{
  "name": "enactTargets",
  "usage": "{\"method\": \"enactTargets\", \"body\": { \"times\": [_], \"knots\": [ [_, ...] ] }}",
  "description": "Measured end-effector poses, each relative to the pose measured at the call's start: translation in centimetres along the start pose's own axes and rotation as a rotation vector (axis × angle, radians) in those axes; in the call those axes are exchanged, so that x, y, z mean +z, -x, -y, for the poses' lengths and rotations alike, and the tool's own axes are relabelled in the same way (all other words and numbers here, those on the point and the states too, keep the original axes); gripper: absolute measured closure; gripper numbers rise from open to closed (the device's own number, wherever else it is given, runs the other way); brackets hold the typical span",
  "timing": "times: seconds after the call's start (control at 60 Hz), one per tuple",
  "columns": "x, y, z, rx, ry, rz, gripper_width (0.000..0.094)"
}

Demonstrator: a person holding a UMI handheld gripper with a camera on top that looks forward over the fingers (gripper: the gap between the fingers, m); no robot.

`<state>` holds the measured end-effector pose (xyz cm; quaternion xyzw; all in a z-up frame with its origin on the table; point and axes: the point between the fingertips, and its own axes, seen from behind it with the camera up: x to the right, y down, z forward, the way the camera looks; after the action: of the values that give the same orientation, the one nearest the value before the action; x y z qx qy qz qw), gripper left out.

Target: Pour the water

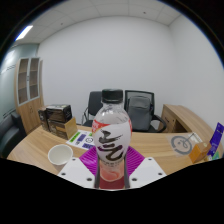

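A clear plastic bottle point(111, 138) with a white label bearing black marks and a reddish base stands upright between my two fingers. My gripper point(111, 172) is shut on the bottle, its purple pads point(88, 160) pressing on the lower part from both sides. The bottle is held above a light wooden table point(40, 145). A white cup point(60, 155) stands on the table to the left of the bottle, beside my left finger.
A cardboard box point(62, 122) with a dark device on it sits at the back left. Two black office chairs point(140, 108) stand behind the table. A round white item point(182, 146) and colourful packets point(210, 145) lie at the right.
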<state>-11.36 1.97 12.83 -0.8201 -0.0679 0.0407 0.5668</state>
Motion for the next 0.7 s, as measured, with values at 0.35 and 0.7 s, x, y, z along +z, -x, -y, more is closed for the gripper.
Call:
{"method": "enactTargets", "body": {
  "times": [0.35, 0.7],
  "knots": [
    [1.9, 0.1, -5.6, 0.021, -0.005, 0.008, 0.0572],
    [-2.2, -0.9, -5.7, 0.081, 0.183, -0.111, 0.0078]
  ]
}}
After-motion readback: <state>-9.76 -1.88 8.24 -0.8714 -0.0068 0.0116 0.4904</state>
